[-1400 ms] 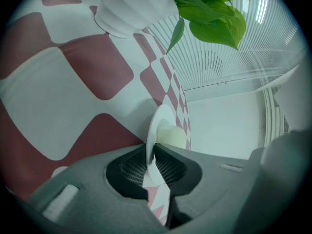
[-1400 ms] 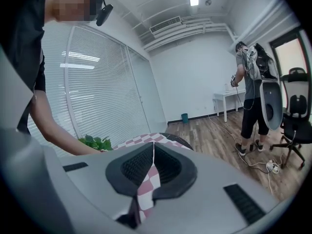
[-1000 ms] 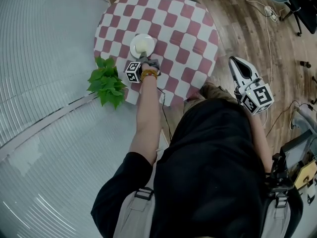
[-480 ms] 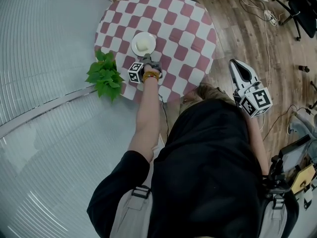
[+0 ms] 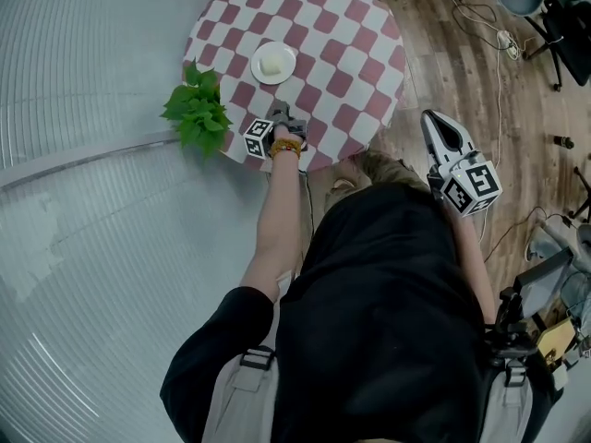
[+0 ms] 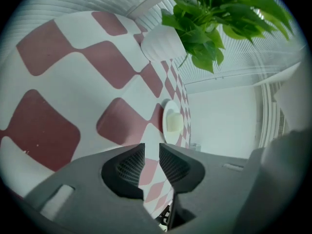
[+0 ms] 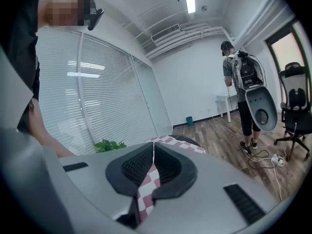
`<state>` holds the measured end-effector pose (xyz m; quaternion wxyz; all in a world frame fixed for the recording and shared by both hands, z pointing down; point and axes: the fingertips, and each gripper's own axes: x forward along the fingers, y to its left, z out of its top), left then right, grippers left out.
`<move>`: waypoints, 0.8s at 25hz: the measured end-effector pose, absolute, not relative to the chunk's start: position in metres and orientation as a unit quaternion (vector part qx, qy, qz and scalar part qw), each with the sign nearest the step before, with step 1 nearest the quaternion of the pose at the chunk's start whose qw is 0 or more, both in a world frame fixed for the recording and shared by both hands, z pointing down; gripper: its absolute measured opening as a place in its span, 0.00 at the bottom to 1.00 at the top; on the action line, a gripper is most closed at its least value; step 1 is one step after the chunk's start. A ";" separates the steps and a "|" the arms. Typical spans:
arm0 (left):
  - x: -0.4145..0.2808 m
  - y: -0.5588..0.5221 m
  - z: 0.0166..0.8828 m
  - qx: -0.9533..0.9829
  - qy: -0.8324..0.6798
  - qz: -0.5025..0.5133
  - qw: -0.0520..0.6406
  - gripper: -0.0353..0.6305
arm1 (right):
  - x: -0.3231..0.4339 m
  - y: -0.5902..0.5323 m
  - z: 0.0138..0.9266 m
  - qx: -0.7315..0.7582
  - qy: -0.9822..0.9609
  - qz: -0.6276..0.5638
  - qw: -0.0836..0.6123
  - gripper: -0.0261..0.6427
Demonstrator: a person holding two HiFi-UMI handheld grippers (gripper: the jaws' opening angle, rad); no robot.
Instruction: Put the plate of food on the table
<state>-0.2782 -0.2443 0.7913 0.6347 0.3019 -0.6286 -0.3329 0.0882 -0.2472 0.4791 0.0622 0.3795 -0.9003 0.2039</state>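
A small white plate [image 5: 273,63] with a pale block of food stands on the round table [image 5: 342,53], which has a red-and-white checked cloth. In the left gripper view the plate [image 6: 173,122] lies ahead of the jaws, apart from them. My left gripper [image 5: 278,111] hovers over the table's near edge, a short way back from the plate. Its jaws [image 6: 152,147] are open by a narrow gap with nothing between them. My right gripper [image 5: 435,123] is held off the table to the right, over the floor, and it [image 7: 153,149] is shut and empty.
A leafy green plant [image 5: 196,109] in a white pot [image 6: 163,43] stands at the table's left edge, close to my left gripper. Cables [image 5: 489,26] and a chair base lie on the wood floor at right. A person with a backpack rig [image 7: 241,77] stands far off.
My left gripper has let go of the plate and drawn back toward the table's near edge. The plate stays where it was set down. The right gripper has barely moved.
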 end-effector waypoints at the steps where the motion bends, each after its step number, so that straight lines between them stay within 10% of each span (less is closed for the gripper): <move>1: -0.276 -0.237 0.789 0.303 -0.626 -0.339 0.633 0.16 | 0.085 -0.242 0.478 0.373 -0.903 0.205 0.063 0.06; 20: -0.232 0.019 0.793 0.335 -0.624 -0.280 0.647 0.16 | 0.029 -0.144 0.480 0.271 -0.928 0.239 0.090 0.06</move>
